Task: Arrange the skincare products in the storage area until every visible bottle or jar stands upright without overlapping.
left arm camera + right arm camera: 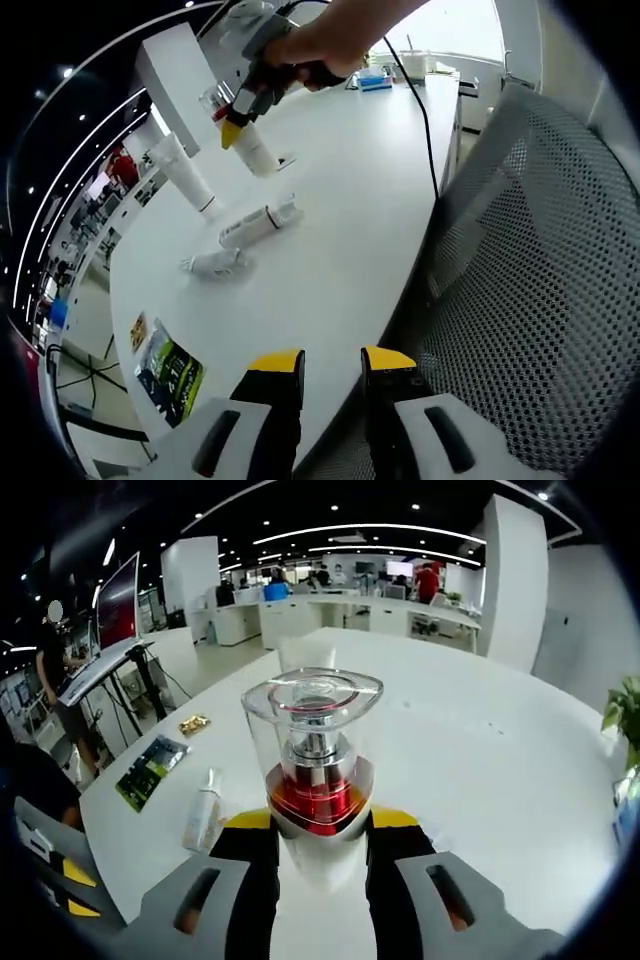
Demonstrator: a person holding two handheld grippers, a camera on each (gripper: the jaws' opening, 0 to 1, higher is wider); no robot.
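Note:
My right gripper is shut on a pump bottle with a clear cap, a red collar and a white body. In the left gripper view a hand holds that gripper at the table's far side, with the bottle tilted and its base close to the white table. A tall white tube stands upright beside it. Two white bottles lie flat: one in the middle, a smaller one nearer. My left gripper hangs open over the table's near edge, holding nothing.
A dark green packet and a small gold packet lie near the table's left edge. A grey mesh chair back stands close on the right. A black cable runs across the table. Desks and people are in the background.

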